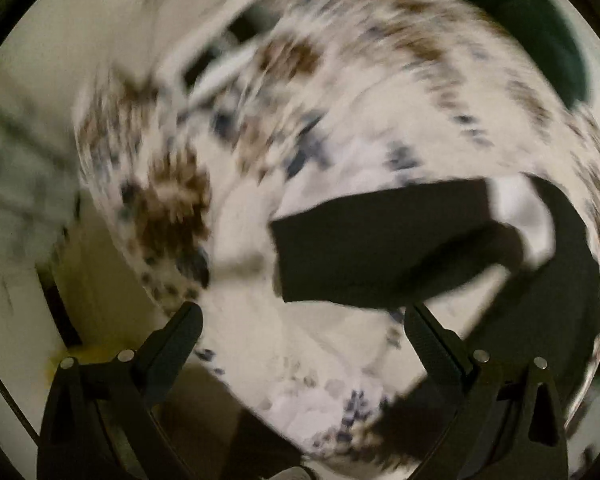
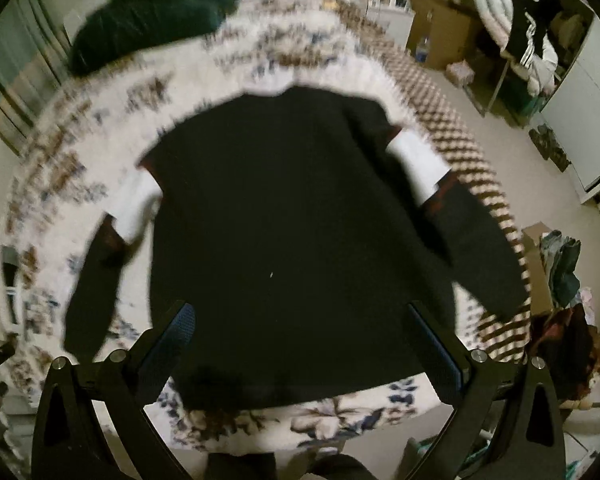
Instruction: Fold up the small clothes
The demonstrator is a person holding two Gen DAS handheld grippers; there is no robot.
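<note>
On the floral bed [image 2: 340,420] the black top [image 2: 292,220] lies spread flat, sleeves out, no fold yet made; left gripper [image 1: 302,324] and right gripper [image 2: 300,320] hover wide, empty.

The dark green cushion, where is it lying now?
In the right wrist view the dark green cushion lies at the far left end of the floral bedspread, beyond the black garment.

Both wrist views face down over bed [image 2: 340,420]; left nearer, sharing black top [image 2: 292,216]
</note>
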